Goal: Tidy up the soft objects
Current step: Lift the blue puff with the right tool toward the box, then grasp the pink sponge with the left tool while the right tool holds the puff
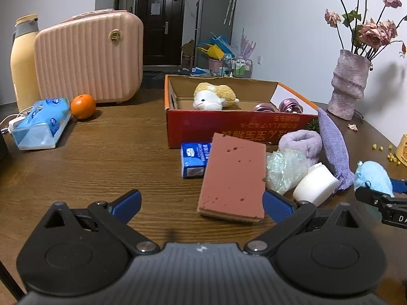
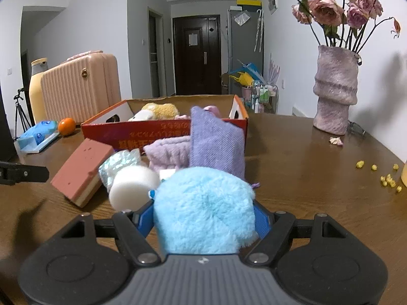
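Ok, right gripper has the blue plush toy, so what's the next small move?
Probably lift and carry it forward over the red cardboard box. The right gripper pinches the blue plush toy between its pads, the yellow-and-white plush already lies inside, and the purple cloth stands in the direct path.

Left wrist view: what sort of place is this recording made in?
Most likely a lived-in flat: a wooden table facing a dark entrance door, a grey fridge beside it, and a vase of dried roses.
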A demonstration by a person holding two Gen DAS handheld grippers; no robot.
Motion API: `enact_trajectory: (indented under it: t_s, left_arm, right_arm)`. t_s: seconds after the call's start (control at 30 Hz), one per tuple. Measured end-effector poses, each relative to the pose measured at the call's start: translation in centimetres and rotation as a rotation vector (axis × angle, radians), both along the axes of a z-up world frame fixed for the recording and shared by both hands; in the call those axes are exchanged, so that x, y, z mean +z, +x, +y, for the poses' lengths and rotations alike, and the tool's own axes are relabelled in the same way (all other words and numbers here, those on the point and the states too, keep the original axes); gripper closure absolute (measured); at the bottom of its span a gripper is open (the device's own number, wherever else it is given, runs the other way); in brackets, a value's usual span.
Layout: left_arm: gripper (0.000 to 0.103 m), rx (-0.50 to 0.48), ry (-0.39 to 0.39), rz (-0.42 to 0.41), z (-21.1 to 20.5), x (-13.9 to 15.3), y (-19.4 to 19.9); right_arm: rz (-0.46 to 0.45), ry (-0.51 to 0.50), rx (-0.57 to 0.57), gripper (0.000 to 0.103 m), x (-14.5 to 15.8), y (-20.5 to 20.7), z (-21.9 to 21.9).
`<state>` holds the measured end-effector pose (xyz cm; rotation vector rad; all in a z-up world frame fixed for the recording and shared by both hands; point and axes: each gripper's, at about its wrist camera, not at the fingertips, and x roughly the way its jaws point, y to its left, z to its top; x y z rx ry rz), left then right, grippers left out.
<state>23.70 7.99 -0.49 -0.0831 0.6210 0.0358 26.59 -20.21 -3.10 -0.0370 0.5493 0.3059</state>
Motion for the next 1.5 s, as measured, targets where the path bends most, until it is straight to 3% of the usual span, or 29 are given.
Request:
enact_trajectory:
  t_s: [0.5,0.87,1.1,1.3,1.37,1.5]
  left_arm:
    - [0.0,-0.019,0.044,0.079,-3.1,-1.5,3.9]
    - [0.0,0.005,0.126,0.114,-4.5,-3.6,6.1]
    - [0.0,-0.005,0.105,0.132,-4.2,-4.3,6.8]
    - [0.018,-0.006,0.064,0.141,-3.6,-4.5,6.9]
    - [0.03,-0.006,0.058,0.132,-3.4,-4.4,6.8]
    - [0.03,-0.003,0.045,0.12,-3.1,-4.3,6.5]
  right_arm:
    - [-0.058,0.0,0.011,0.028,0.4,2.0,-1.9]
    - [-0.066,0.013,0.017,0.028,-0.2,3.0,-1.7]
    - [-0.073,0.02,0.007,0.028,-0.3,3.0,-1.8]
    - [-0.079,0.023,0.003,0.028,-0.3,2.8,-1.8]
    - [-0.078,0.024,0.002,0.028,-0.3,2.8,-1.8]
    - [-0.079,0.024,0.003,0.028,-0.3,2.7,-1.9]
